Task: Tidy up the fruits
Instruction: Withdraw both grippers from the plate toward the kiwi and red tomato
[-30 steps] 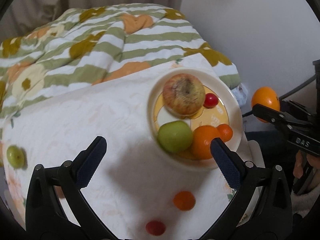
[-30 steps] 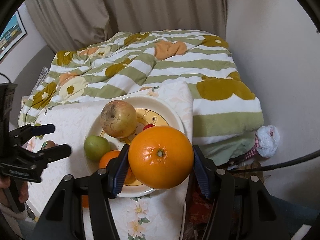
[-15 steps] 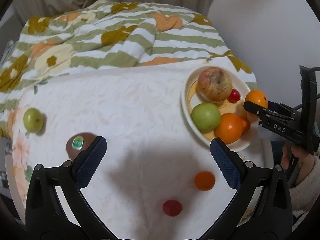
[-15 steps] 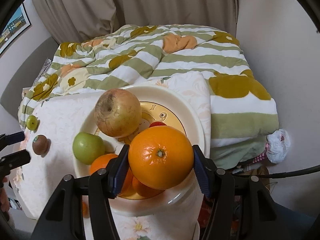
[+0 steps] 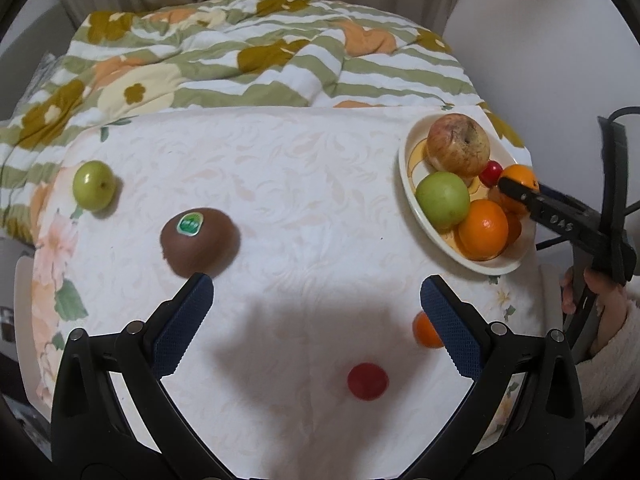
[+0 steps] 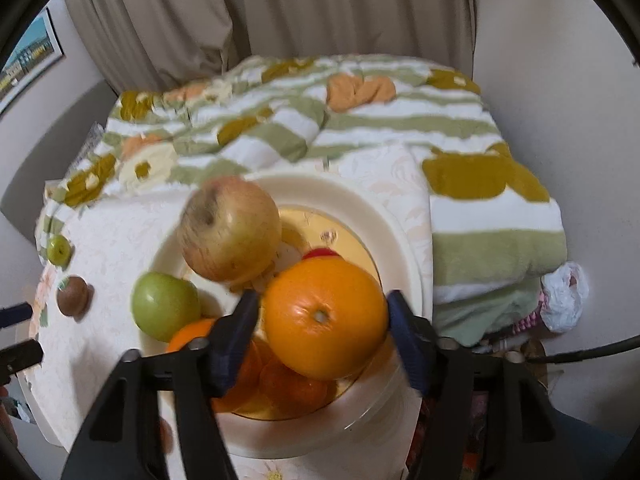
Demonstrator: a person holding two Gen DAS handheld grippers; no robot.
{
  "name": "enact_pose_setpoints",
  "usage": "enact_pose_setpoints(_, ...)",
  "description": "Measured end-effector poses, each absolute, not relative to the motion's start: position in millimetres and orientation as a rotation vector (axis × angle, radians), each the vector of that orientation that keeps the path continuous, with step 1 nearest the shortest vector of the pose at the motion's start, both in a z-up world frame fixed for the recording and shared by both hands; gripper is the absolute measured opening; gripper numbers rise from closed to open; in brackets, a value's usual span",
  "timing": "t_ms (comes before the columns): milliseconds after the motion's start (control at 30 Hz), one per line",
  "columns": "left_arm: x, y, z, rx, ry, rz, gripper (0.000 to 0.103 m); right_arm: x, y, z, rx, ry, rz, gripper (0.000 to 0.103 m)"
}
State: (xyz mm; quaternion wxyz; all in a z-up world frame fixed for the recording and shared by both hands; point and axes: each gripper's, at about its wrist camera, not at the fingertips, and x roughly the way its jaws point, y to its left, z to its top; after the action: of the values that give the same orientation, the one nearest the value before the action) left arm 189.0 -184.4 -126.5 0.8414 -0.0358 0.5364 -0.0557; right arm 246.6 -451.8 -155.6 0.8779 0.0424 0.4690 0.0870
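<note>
The right gripper [image 6: 320,328] is opening its fingers [image 6: 236,336] around the large orange [image 6: 324,318], which is sitting between them on top of the smaller oranges [image 6: 280,384] in the plate [image 6: 400,240]; a thin gap is showing at the left pad, though blur makes it hard to say whether the right pad is clear yet. To release well, the fingers should be spreading fully before lifting straight back, since the orange is perched on round fruit and could roll toward the near rim. Ahead of the fingers are lying the big apple [image 6: 230,232], the green apple [image 6: 166,306] and a mostly hidden red fruit [image 6: 320,254]. The left gripper [image 5: 316,316] is hovering wide open and empty, with the kiwi [image 5: 200,242] just beyond its left finger, a red fruit [image 5: 367,381] between the fingers, and a small orange [image 5: 424,330] half hidden behind the right one.
</note>
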Motion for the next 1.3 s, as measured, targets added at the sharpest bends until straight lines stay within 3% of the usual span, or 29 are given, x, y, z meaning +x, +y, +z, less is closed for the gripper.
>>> enact_pose_setpoints(33,187,-183,-126,-0.079,1.131,-0.115,0.103,244,-452,-150,0.08,0.951,0.178,0.088)
enact_pose_setpoints(200,178,-176,-122,-0.1,1.111,-0.093,0.103,234,-452,-135,0.039,0.884,0.169,0.102)
enact_pose_setpoints(967,125,-140,-49,-0.031,0.936,-0.039,0.103,181,-446,-69,0.037,0.84,0.183,0.102)
enact_pose_setpoints(1300,142,-96,-40,0.054,0.902,-0.183,0.103,147,-404,-34,0.046,0.803,0.03,0.102)
